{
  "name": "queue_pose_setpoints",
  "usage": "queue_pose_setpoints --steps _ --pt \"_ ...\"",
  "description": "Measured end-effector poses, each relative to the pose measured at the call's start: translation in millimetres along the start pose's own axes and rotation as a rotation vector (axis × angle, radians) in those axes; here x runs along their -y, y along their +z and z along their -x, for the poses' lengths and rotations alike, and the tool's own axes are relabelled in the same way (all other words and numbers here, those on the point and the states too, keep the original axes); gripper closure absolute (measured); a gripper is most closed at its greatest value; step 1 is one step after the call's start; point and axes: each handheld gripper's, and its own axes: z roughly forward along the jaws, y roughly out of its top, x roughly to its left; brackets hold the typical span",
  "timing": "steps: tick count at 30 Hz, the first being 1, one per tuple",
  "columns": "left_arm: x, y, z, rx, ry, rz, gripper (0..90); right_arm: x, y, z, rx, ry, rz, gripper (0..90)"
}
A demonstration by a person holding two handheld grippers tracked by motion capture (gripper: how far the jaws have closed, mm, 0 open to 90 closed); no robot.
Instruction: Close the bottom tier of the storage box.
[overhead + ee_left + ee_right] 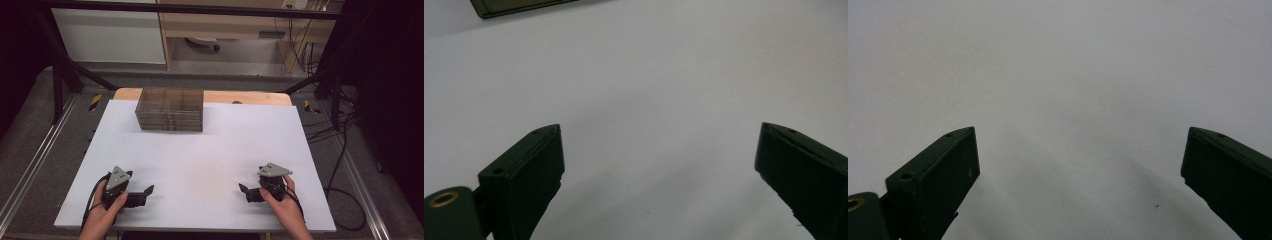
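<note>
We hold our left gripper (145, 192) low at the near left corner of the white surface (210, 155), its jaws spread wide with nothing between them, and our right gripper (243, 190) at the near right, likewise gaping and empty. The two point inward toward each other across bare white sheet. The smoky, see-through drawer box (170, 110) stands at the far edge of the surface, a little left of the middle, well apart from both grippers; its stacked drawers all look pushed in flush, though the tinted walls keep us from telling what, if anything, lies inside. In the left gripper view a dark corner of that drawer box (519, 6) peeks in at the top, far beyond the open jaws. As we judge it, the work on the box has not begun: nothing is grasped, no drawer is pulled, and everything is left to do, starting with a reach forward across the surface to the box front.
</note>
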Motion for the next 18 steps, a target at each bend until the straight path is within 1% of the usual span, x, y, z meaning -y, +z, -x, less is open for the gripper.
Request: queue_pose_setpoints --steps 3,4,7,11,12,15,16,18 --pt "0.0 4.3 4.9 0.004 0.009 -0.004 5.7 0.4 -1.5 0.7 0.001 -0.003 0.004 2.7" --pt "-0.2 5.3 5.9 0.006 0.011 -0.005 5.8 0.6 -2.3 1.6 0.007 -0.011 0.009 2.5" --pt "-1.5 6.9 6.6 0.004 0.012 -0.005 5.9 1.8 -6.1 4.5 0.015 -0.007 0.024 2.4" --pt "-3.2 8.7 3.2 -0.007 0.001 -0.005 6.1 4.6 -12.8 11.8 0.037 0.021 0.042 2.3" --pt "-3.4 9.1 1.5 -0.014 0.002 -0.008 6.0 5.3 -13.4 13.2 0.042 0.029 0.045 2.3" --pt "-4.0 11.8 -4.2 -0.056 0.006 -0.016 6.1 6.5 -13.3 16.9 0.058 0.045 0.038 2.4" --pt "-4.1 12.3 -6.0 -0.062 0.006 -0.018 6.3 6.8 -12.5 17.8 0.064 0.053 0.035 2.6" --pt "-4.8 13.8 -10.5 -0.076 -0.006 -0.028 6.2 7.2 -10.4 19.7 0.082 0.068 0.033 2.6"
